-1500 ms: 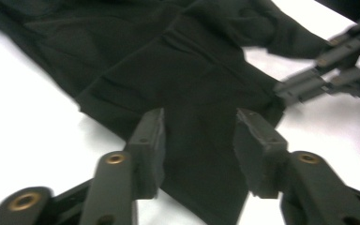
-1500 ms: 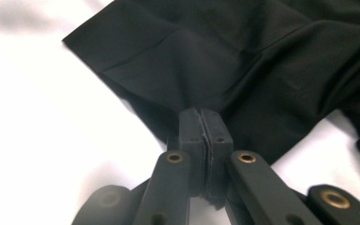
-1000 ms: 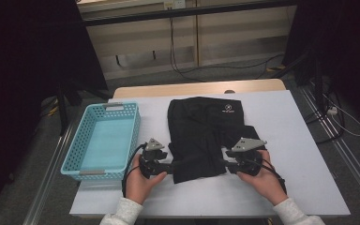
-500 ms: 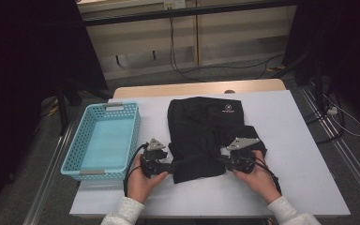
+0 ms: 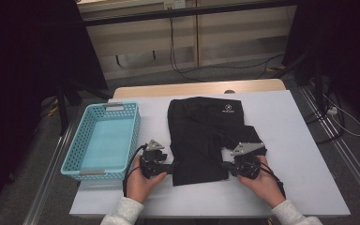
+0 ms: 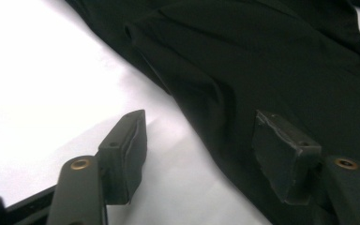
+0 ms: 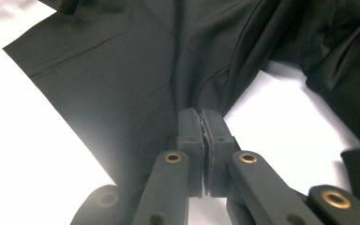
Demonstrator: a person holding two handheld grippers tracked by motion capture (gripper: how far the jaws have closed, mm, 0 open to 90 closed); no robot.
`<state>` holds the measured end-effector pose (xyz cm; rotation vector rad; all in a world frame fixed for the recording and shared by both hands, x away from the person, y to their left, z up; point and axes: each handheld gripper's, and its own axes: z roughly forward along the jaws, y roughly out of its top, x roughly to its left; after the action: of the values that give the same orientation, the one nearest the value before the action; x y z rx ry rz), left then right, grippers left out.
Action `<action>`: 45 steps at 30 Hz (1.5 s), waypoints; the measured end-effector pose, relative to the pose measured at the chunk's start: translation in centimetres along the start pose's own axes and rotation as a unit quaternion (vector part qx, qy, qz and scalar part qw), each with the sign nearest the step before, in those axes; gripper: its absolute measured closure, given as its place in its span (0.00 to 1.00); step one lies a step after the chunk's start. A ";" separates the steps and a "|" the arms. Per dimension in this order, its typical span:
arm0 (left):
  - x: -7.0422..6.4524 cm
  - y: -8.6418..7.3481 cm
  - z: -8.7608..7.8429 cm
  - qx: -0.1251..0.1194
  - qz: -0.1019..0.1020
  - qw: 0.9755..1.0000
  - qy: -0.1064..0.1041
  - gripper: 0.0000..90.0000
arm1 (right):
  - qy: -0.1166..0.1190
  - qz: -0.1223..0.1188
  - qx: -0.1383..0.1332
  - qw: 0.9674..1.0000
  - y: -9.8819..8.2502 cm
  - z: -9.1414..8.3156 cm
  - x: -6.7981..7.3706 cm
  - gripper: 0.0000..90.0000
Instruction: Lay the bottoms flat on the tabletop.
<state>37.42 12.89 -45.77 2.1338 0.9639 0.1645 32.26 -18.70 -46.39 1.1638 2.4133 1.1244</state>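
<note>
In the high view, the fingertips of the left gripper (image 5: pixel 172 167) and the right gripper (image 5: pixel 225 168) are too small to be read, and the forearms are cut off by the bottom edge. The small white logo (image 5: pixel 228 110) on the black garment (image 5: pixel 201 136) cannot be made out. In the right gripper view, the cloth between the pressed pads (image 7: pixel 190 136) is hidden. The garment is cut off by the top and right edges in the left gripper view, where the far pad (image 6: pixel 281 150) is seen against dark cloth, so contact cannot be judged.
</note>
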 end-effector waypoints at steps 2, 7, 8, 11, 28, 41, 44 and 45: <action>-0.3 0.1 0.0 0.008 0.005 1.000 -0.007 0.46 | 0.002 0.003 0.001 1.000 -0.1 -0.2 0.1 0.98; -0.6 0.1 0.0 0.013 -0.010 1.000 -0.019 0.62 | 0.009 -0.002 0.003 1.000 -0.5 -0.4 0.9 0.98; -0.5 0.1 0.0 0.018 -0.006 1.000 -0.017 0.66 | 0.010 -0.003 0.003 1.000 -0.5 -0.4 1.0 0.97; -0.5 0.1 -0.1 0.029 -0.015 0.999 -0.026 0.81 | 0.014 -0.005 0.003 1.000 -0.6 -0.5 1.3 0.97; -1.1 -0.3 -1.3 0.074 -0.014 0.995 -0.071 0.98 | 0.030 -0.016 0.017 0.999 -1.1 -1.7 2.5 0.78; 0.0 0.6 -0.1 0.001 -0.027 1.000 -0.016 0.54 | -0.046 0.044 -0.006 0.998 0.2 0.2 -0.2 0.64; 0.3 0.7 0.6 0.003 -0.032 0.999 -0.016 0.65 | -0.050 0.035 -0.009 0.998 0.2 0.3 -0.3 0.73; 0.3 0.7 0.7 0.001 -0.035 0.999 -0.021 0.69 | -0.046 0.033 -0.010 0.998 0.2 0.3 -0.3 0.74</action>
<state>38.38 12.37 -45.82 2.0941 1.0147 0.0838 32.69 -18.68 -46.49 1.2688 2.3046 1.0862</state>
